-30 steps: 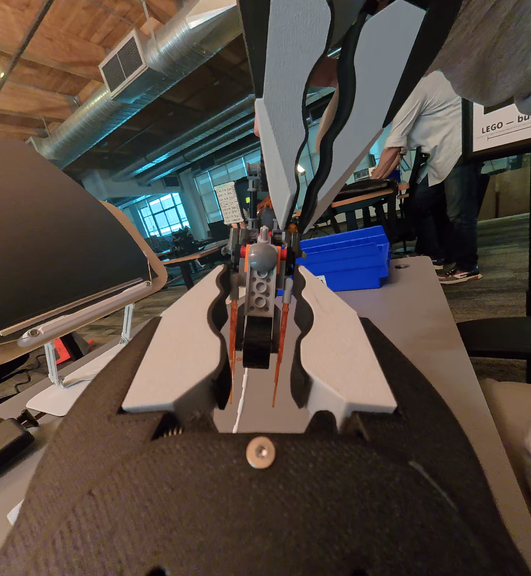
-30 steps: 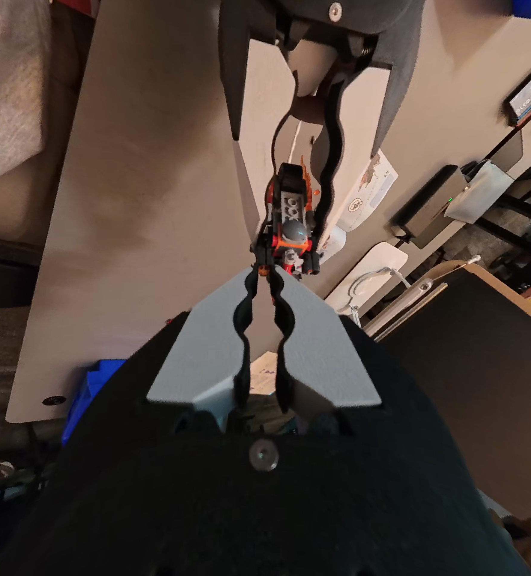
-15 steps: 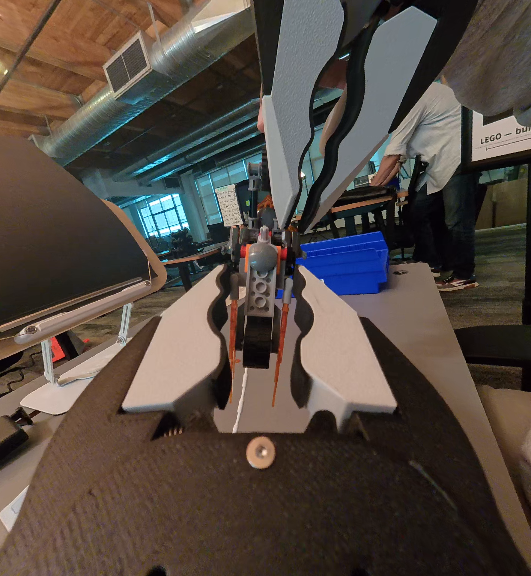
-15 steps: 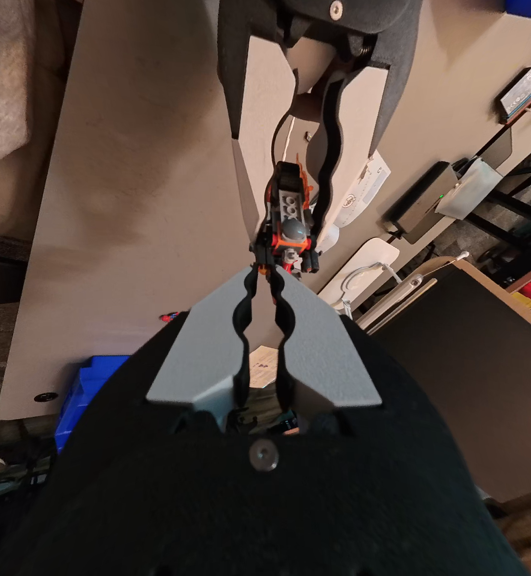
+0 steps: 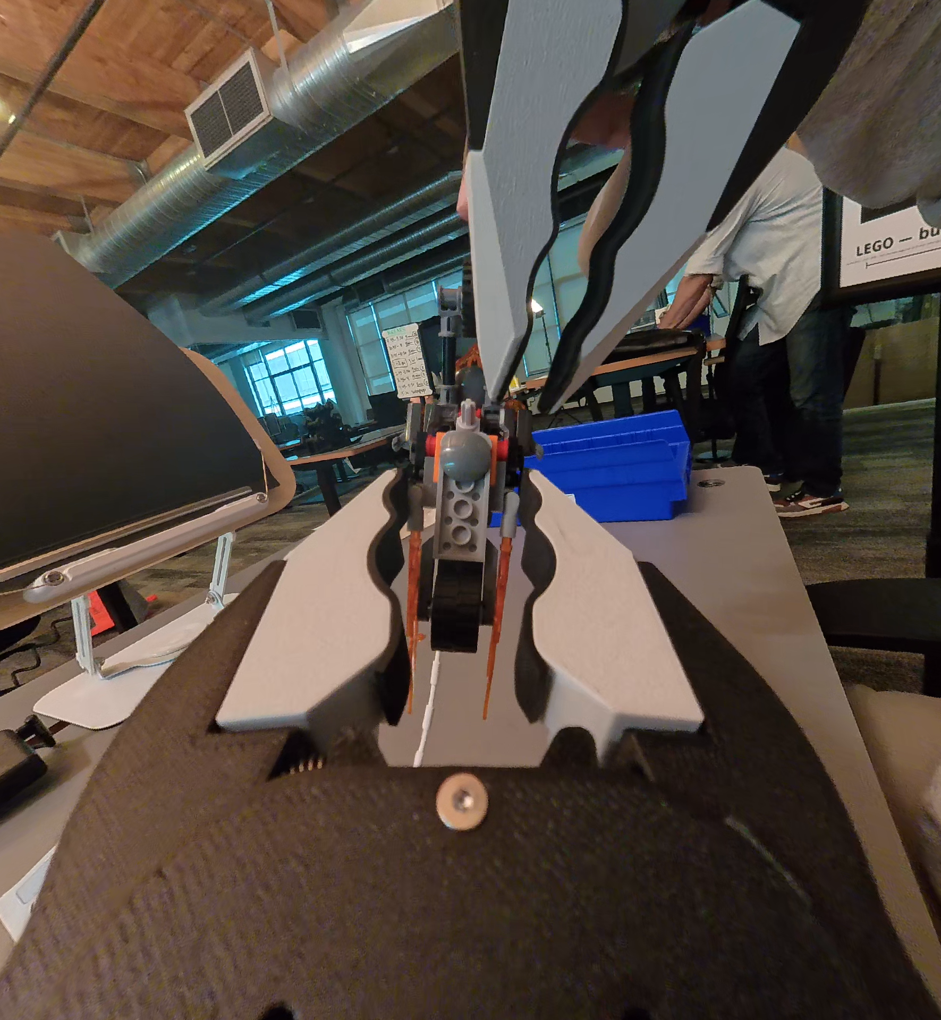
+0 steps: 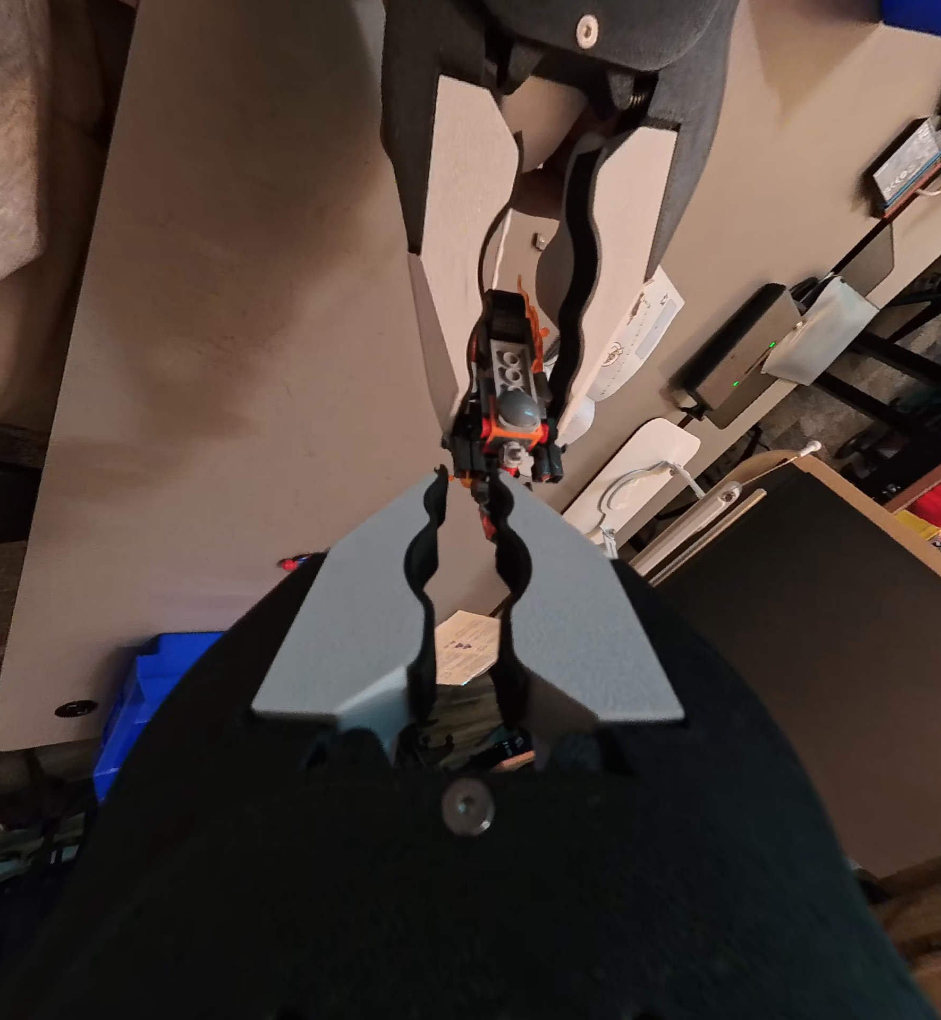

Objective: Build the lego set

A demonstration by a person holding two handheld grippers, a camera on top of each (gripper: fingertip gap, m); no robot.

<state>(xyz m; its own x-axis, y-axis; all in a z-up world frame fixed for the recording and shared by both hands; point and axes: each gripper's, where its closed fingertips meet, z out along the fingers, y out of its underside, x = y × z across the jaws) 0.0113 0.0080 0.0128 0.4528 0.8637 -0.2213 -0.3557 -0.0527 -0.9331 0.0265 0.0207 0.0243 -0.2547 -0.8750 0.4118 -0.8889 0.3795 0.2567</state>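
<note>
My left claw pinches the grey-orange-black lego model w/ my right claw nipping its front edge above the bare grey surface.

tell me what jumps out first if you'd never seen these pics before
A small grey, black and orange lego model sits dead centre, held up above the pale table between the fingers of the left gripper. The right gripper comes down from above, its tips meeting the model's far end. Behind it sits a bright blue bin.
</note>
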